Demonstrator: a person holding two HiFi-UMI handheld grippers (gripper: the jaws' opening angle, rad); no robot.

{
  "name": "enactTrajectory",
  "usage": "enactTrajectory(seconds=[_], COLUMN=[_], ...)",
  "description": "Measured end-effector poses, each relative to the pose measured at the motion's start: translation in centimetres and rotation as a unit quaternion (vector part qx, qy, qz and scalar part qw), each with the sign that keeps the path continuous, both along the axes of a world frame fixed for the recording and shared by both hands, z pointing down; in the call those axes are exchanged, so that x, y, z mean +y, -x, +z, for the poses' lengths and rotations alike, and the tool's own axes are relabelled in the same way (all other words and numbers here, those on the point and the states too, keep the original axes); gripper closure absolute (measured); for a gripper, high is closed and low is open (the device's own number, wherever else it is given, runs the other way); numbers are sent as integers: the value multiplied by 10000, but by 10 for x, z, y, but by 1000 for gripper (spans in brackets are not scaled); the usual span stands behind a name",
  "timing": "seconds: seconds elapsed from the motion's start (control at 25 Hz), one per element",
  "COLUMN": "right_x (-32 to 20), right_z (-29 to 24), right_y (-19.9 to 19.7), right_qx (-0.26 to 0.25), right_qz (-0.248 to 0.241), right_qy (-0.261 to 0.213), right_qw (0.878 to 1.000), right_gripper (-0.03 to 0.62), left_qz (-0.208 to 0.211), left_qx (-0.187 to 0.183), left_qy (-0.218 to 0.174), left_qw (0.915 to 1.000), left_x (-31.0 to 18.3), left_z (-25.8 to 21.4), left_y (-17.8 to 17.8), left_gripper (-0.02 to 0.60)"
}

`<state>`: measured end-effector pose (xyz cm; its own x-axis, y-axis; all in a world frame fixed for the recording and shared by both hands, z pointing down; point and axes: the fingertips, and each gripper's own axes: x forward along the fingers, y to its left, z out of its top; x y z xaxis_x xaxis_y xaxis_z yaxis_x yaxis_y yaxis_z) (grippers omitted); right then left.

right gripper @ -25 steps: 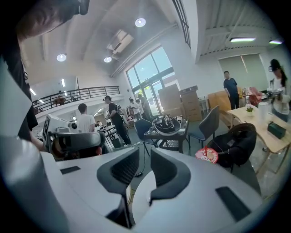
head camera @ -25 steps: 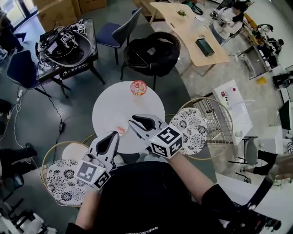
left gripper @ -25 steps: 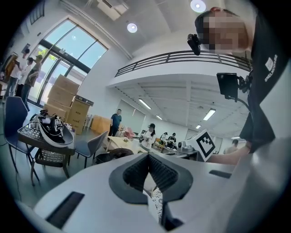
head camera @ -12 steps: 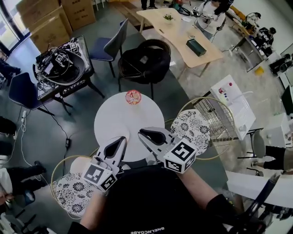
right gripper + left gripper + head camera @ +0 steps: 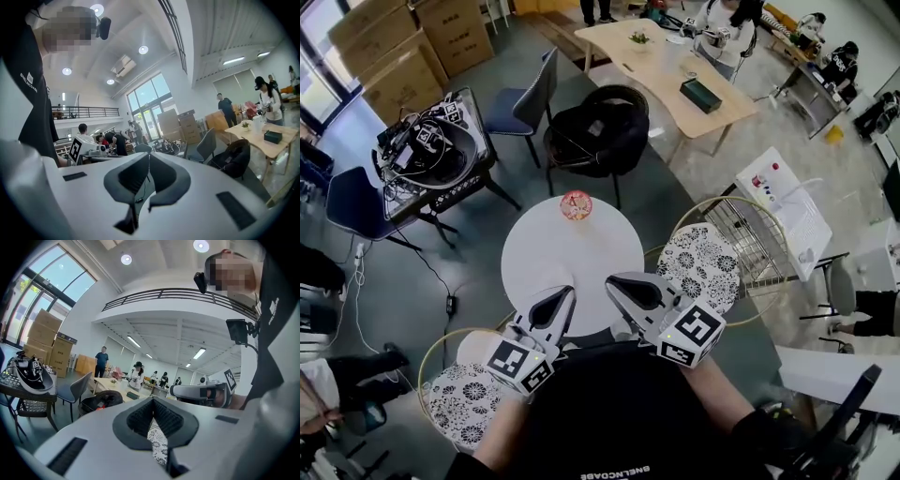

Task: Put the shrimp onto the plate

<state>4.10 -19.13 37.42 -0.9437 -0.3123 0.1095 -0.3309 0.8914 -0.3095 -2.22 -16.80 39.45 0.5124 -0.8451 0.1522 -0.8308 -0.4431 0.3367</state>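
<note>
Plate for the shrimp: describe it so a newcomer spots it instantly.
Start at the round white table in the middle of the head view. At its far edge, toward the black chair, sits the plate. It is small and red-patterned, unlike the big black-and-white floral cushions flanking the table.

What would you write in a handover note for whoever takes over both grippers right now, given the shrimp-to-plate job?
Left gripper: jaws shut, nothing between them, held at the near edge of the white round table.
Right gripper: jaws shut, empty, beside the left one.
Plate: small, red-patterned, at the table's far edge; too small to tell what lies on it.
Shrimp: not visible in any view.
Done: cannot be confirmed.
Left: find the shrimp, perhaps hidden under the grippers; if it is off the plate, move it there.
</note>
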Motion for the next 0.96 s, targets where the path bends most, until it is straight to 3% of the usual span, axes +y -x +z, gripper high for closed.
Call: enactTrajectory(seconds=[0.96], right_x=[-18], right_z=[7], right_y=[-8], right_qx=[-17], right_qz=[318], right_qy=[161], right_qw=[9994], right_gripper=[572], left_qz=[144], left_qx=[-11], left_qy=[45], left_qw=[9999], left_x=[-12], left_z=[3], left_y=[0], left_gripper=[580])
